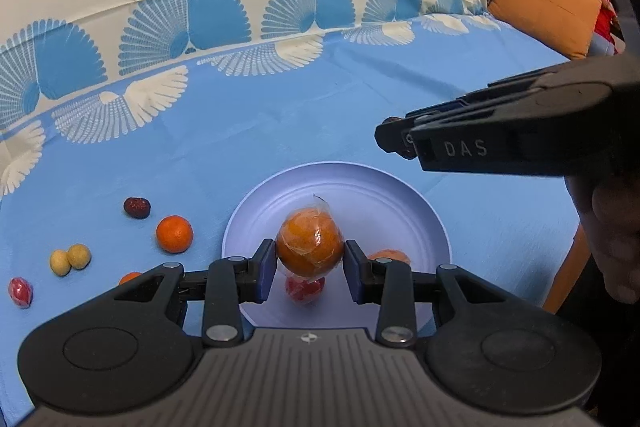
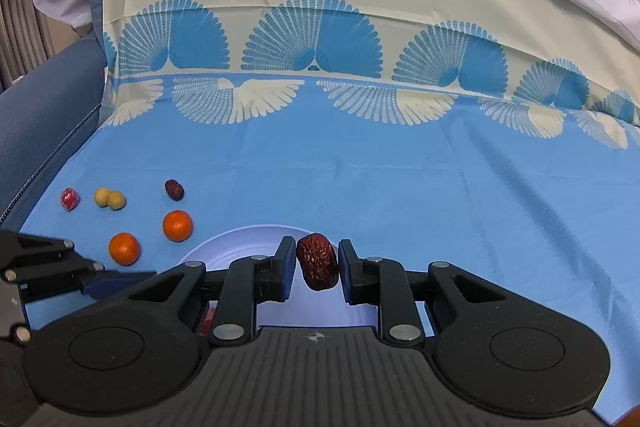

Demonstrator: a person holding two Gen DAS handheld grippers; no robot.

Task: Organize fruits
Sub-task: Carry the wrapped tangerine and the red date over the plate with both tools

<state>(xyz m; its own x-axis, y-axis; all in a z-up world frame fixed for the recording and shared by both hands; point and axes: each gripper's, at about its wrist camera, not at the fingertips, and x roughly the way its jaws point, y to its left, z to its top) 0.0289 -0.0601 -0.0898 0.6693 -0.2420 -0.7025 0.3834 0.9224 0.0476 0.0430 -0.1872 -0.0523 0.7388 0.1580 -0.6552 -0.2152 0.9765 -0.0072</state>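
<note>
- Wrapped red fruit (image 1: pixel 20 291): far left on the blue cloth (image 1: pixel 300 131), small and in shiny film. It looks light and slippery, so the pads should close across its short middle.
- Two yellow balls (image 1: pixel 70 259): they touch each other, just right of the red one. They seem hard and apt to roll, so each is best taken alone, square across its widest part.
- Loose date (image 1: pixel 137 207): farther back, wrinkled and dark. It is probably light, slightly soft and easy to grip across the narrow waist.
- Bare orange (image 1: pixel 174 233): just left of the plate (image 1: pixel 420 223), with a second orange (image 2: pixel 124 248) nearer. Both look firm, round, heavier than the rest, and need a hold at the equator.
- Left hand-held gripper (image 1: pixel 310 259): clamped on a film-wrapped orange (image 1: pixel 310 247) above the plate, pads on its two sides. The film may slide on the peel, so the squeeze wants to be steady, not hard.
- On the plate below lie a wrapped red fruit (image 1: pixel 304 290) and another orange piece (image 1: pixel 389 255), partly hidden.
- Right hand-held gripper (image 2: pixel 318 263): nearly together, pinching a date (image 2: pixel 318 261) over the plate's far rim. It sits tilted between the pads, so it could twist out.
</note>
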